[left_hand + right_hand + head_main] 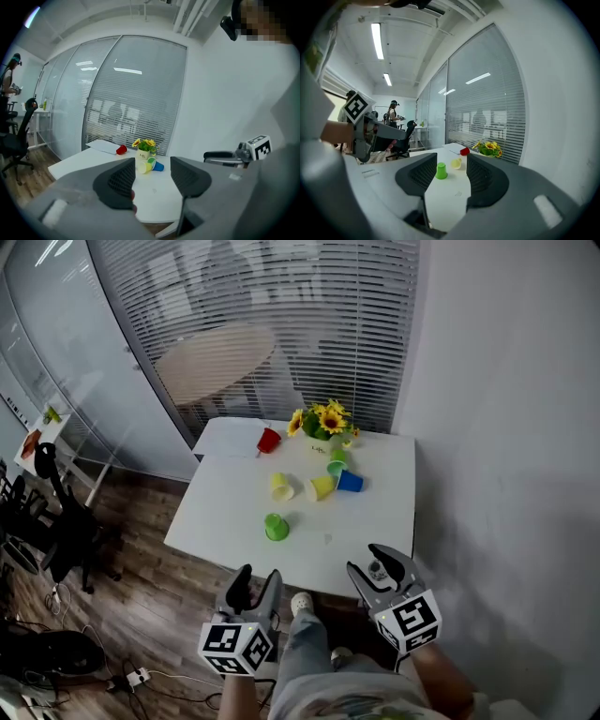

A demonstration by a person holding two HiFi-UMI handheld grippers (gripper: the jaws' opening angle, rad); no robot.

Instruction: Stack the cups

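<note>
Tabletop: white tabletop [225, 521] before blinds; cups [276, 527] scattered, none nested.
Tongs: left tongs [258, 579], right tongs [370, 562] both agape, empty.
Progress: stacking not begun.

Six plastic cups are scattered over the white desk [234, 512]. A green cup [276, 527] is stood upside down, rim on the surface, alone toward the near edge and left of the middle. Farther in, near the desk's centre, a yellow cup [281, 486] is laid on its side. To its right a second yellow cup [322, 487] is laid on its side, with a blue cup [350, 482], also on its side, just beside it; whether these two touch cannot be told. A second green cup [337, 463] is laid just behind that pair, toward the far edge. A red cup [269, 440] is laid on its side near the far left corner, well apart from the rest.
</note>
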